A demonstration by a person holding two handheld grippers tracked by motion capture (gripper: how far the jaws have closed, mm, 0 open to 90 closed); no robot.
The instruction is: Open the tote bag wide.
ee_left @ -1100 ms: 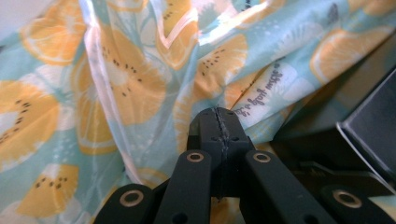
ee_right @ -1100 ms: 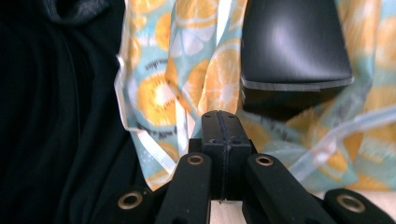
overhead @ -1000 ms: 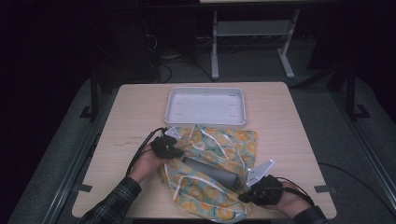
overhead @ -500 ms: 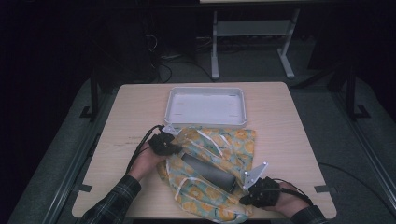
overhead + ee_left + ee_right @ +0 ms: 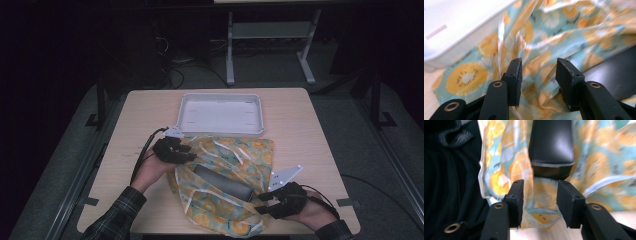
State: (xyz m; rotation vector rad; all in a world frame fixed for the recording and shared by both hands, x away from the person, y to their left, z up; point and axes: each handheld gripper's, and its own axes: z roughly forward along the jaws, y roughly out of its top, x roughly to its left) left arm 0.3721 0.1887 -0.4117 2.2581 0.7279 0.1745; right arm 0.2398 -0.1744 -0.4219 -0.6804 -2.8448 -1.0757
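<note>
1. The cloth (image 5: 227, 187), printed with orange and kiwi slices on pale blue, lies rumpled on the near half of the table (image 5: 305, 130), just in front of the white tray (image 5: 221, 114); its far edge lies against the tray wall, as the left gripper view shows; a long black box (image 5: 223, 183) rests across its middle, partly wrapped in the folds.

2. The left gripper (image 5: 174, 150) is at the left far corner of the cloth; its jaws have just been opening, and in the left gripper view they stand apart with cloth behind them but nothing pressed by the pads (image 5: 514, 75); so this gripper is released.

3. The right gripper (image 5: 280, 200) is at the near right edge of the cloth; its jaws have also just been opening; in the right gripper view the gap between them is free, the cloth hem and the end of the black box lie beyond the pads (image 5: 570, 202); it is released too.

4. Compared with half a second ago, both grippers no longer pinch the cloth, and the left one sits a little higher; the cloth keeps nearly the same shape on the table.

5. I judge that one fold or pull is finished; the cloth now rests by itself, and the next move probably needs a new grip at another edge to go on covering the box.
</note>
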